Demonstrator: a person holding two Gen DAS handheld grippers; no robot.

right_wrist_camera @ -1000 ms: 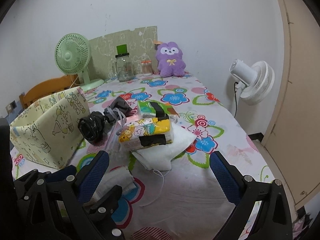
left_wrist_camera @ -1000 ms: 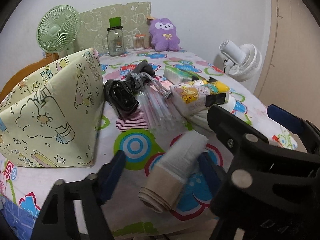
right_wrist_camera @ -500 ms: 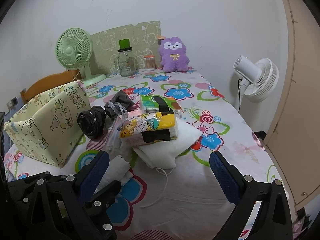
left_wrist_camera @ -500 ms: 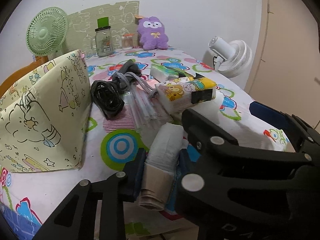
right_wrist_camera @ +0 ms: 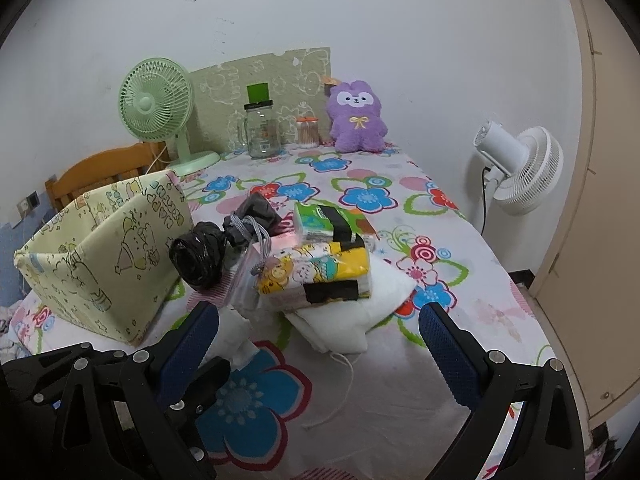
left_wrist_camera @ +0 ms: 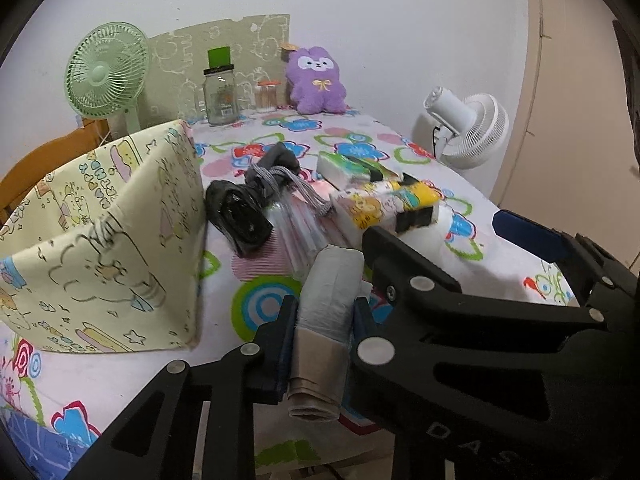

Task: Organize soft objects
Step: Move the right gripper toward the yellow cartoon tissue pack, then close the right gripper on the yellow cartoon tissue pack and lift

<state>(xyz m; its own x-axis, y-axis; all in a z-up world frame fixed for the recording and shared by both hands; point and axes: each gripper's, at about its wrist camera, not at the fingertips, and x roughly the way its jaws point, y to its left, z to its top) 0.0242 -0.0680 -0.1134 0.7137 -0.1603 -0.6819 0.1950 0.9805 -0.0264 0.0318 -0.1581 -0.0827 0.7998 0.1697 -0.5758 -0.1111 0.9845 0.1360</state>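
A rolled bundle of grey-white plastic bags with a beige end (left_wrist_camera: pixel 328 280) lies near the table's front edge. The jaws of my left gripper (left_wrist_camera: pixel 325 320) are closing on it, and both blue pads press its sides. In the right wrist view the same roll (right_wrist_camera: pixel 234 332) shows white behind the left finger of my right gripper (right_wrist_camera: pixel 319 316), which stands wide open with nothing between its fingers. A yellow cartoon-print fabric bin (left_wrist_camera: pixel 120 240) stands open to the left of the roll.
Behind the roll lie a black bag roll (left_wrist_camera: pixel 240 216), clear plastic bags (left_wrist_camera: pixel 300 232), a grey pouch (left_wrist_camera: pixel 276 164), yellow (left_wrist_camera: pixel 384 208) and green (left_wrist_camera: pixel 344 166) tissue packs and a white folded cloth (right_wrist_camera: pixel 352 312). A purple plush (left_wrist_camera: pixel 318 80), jar (left_wrist_camera: pixel 220 96) and green fan (left_wrist_camera: pixel 106 76) line the wall.
The left jaws have come together from wide open until their pads squeeze the roll. The right gripper has stayed open and in place.
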